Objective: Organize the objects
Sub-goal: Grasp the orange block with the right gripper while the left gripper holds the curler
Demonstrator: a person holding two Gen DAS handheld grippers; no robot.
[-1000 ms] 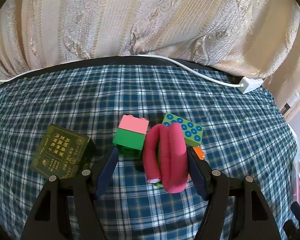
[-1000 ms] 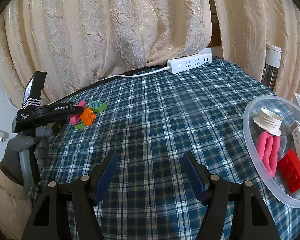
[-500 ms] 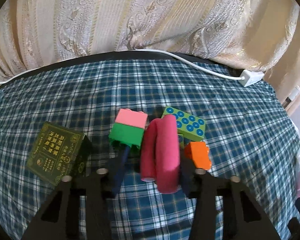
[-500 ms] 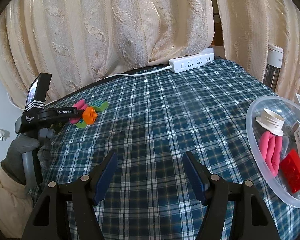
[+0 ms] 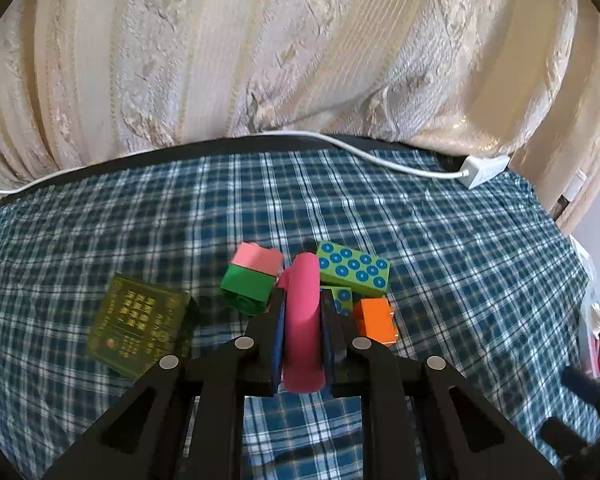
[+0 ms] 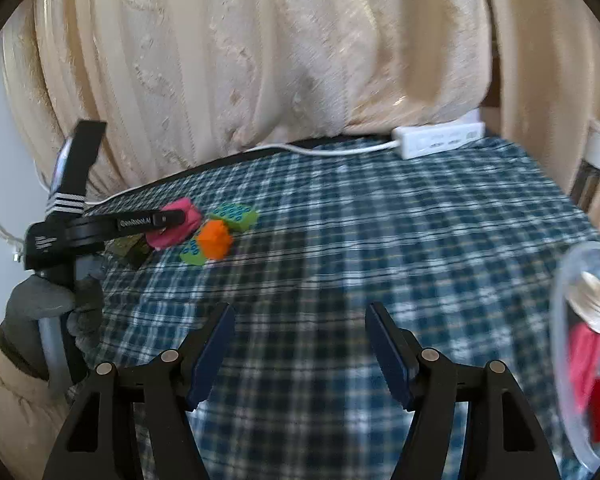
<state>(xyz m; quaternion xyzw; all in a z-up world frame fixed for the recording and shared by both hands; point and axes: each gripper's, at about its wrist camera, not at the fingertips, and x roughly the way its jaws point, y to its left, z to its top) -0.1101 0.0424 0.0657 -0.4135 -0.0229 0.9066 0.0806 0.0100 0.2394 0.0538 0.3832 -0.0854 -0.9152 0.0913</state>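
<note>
While the left gripper clamps its two fingers on the pink foam roll, the roll stands out ahead of and behind the pads. Just left of the fingers sits a pink-and-green block; beyond that lies a dark green box. Right of the fingers sit an orange block and a green dotted block. The right gripper hangs with fingers wide apart over the plaid cloth; a clear bowl lies to their right.
</note>
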